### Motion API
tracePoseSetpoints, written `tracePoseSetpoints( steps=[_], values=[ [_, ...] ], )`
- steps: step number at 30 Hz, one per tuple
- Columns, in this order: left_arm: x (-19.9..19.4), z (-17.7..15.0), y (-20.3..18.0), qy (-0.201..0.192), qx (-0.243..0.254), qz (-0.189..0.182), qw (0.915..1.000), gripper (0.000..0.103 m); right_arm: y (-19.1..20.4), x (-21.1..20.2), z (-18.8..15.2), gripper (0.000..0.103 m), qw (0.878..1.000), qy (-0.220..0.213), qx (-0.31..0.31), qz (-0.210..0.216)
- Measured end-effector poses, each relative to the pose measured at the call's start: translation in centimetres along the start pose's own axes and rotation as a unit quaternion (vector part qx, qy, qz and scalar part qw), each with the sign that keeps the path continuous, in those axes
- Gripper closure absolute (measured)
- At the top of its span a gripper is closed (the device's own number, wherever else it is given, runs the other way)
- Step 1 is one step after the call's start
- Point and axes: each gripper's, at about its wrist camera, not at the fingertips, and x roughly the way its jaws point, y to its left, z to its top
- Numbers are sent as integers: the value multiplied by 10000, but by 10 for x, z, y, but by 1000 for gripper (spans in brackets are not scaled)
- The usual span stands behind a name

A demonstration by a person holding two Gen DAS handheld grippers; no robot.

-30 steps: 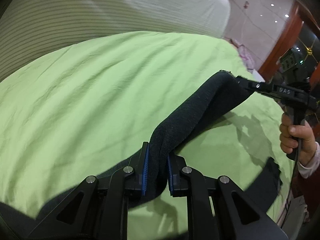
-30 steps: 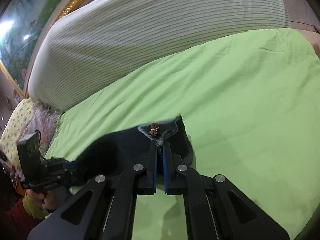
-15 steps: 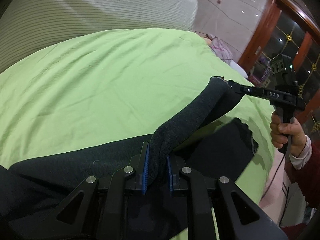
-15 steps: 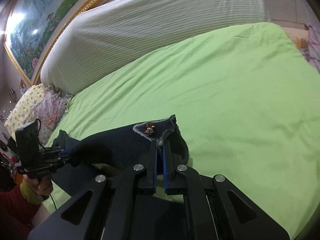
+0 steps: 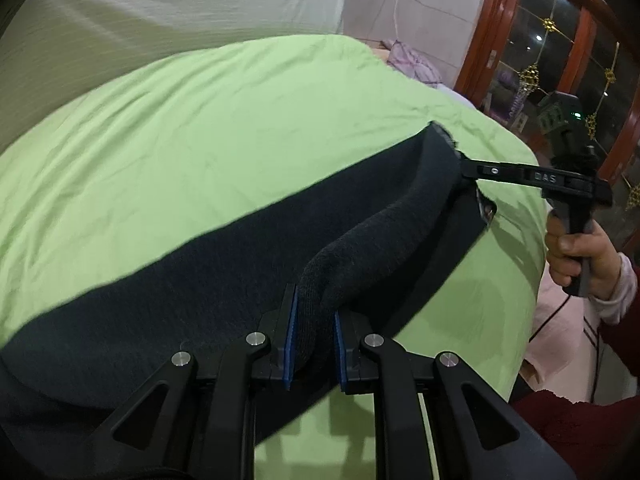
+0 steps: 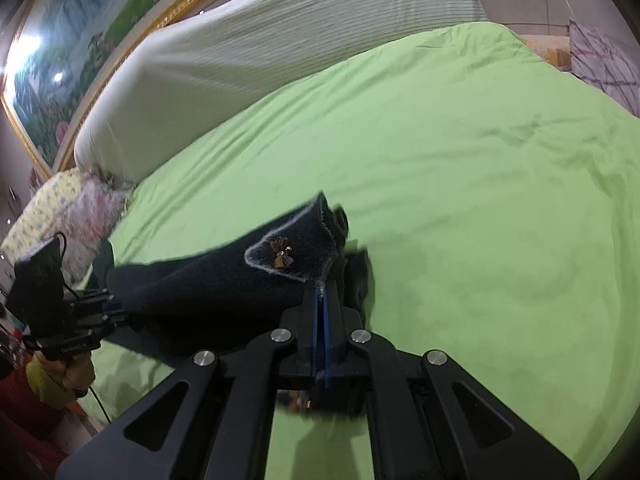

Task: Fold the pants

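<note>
Pants [image 5: 208,280] lie on bedsheet [image 5: 200,128], before headboard [image 6: 280,52].

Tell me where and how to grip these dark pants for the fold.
Grip the pants along the raised upper edge, one hold near each end, coming in level from the near side of the green bed. That edge stands clear of the sheet as a thick roll, so jaws can close around it, as the left gripper and right gripper do now.

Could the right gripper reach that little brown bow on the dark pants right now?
Probably not. The right gripper has its jaws shut on the dark knit pants, so it isn't free. The small brown bow sits just beyond its tips; the left gripper is clamped too.
</note>
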Motion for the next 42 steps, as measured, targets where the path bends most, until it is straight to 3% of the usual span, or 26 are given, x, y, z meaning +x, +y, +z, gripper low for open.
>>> tracePoseSetpoints(
  steps=[6,11,12,14,16,17,21,24,31,38,42],
  values=[
    [-2,-10,-1,-6,-243,62,9997,81,4,-6,-3,100,9999,-6,-8,-139],
    [-18,-20,-1,-118,-540,96,9984,54,0,-18,-5,93,9981,-4,131,-598],
    [-22,-24,2,-148,-653,78,9977,52,0,-21,-5,90,9975,-26,170,-678],
    [-28,-30,8,-178,-903,128,9957,52,-1,-30,-5,58,9966,-125,284,-759],
    [-38,-38,21,-206,-1282,192,9913,50,1,-42,-6,46,9963,-323,310,-740],
    [-43,-42,28,-232,-1461,220,9887,49,4,-47,-6,46,9963,-417,286,-699],
    [-66,-56,55,-424,-2135,406,9752,41,24,-57,-5,46,9978,-547,179,-322],
    [-80,-63,80,-454,-2676,649,9603,35,49,-50,-4,46,9988,-480,-94,-83],
    [-98,-50,137,-287,-3598,1425,9216,30,126,-7,-16,46,9926,79,-883,826],
    [-105,-13,189,-13,-3636,2540,8963,30,228,57,-45,46,9586,853,-2000,1838],
    [-102,1,221,128,-3813,2716,8836,27,270,99,-50,46,9415,1186,-2211,2250]
  ],
)
